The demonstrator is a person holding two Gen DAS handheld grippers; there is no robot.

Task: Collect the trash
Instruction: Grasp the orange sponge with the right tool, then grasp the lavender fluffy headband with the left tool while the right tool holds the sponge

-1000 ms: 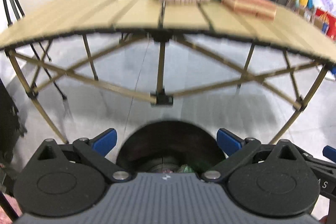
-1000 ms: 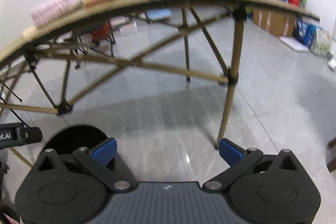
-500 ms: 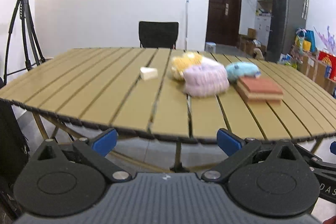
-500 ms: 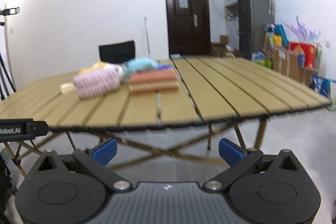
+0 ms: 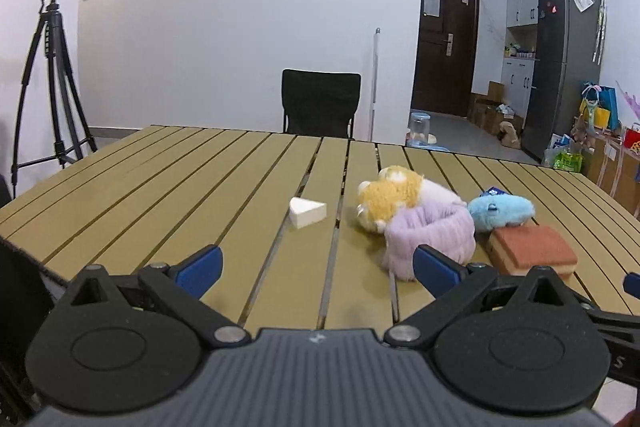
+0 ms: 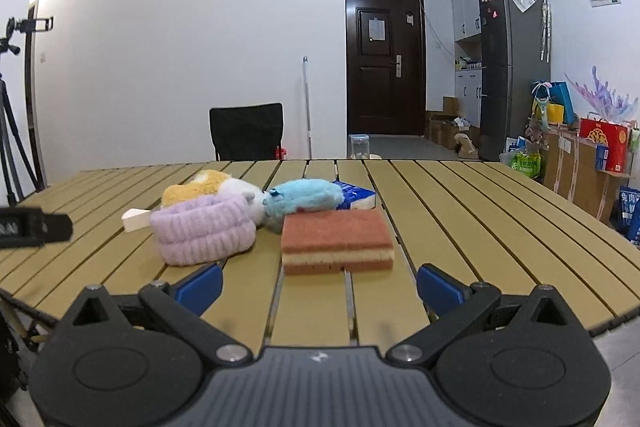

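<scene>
While both grippers, left (image 5: 316,263) and right (image 6: 318,279), stood wide open and empty, the slatted table (image 5: 200,195) lay ahead, with the sponge (image 6: 337,241) just past the right jaws and a white wedge (image 5: 307,211) beyond the left's.

Not much can be read here. A blue bag (image 6: 632,205) on the floor at the far right of the right wrist view has big white Chinese signs; the top one looks like "免". A green bag (image 6: 527,163) by the fridge (image 6: 514,67) also has writing, but it is too small to read. The papers on the door (image 6: 376,29) are blurry.
</scene>
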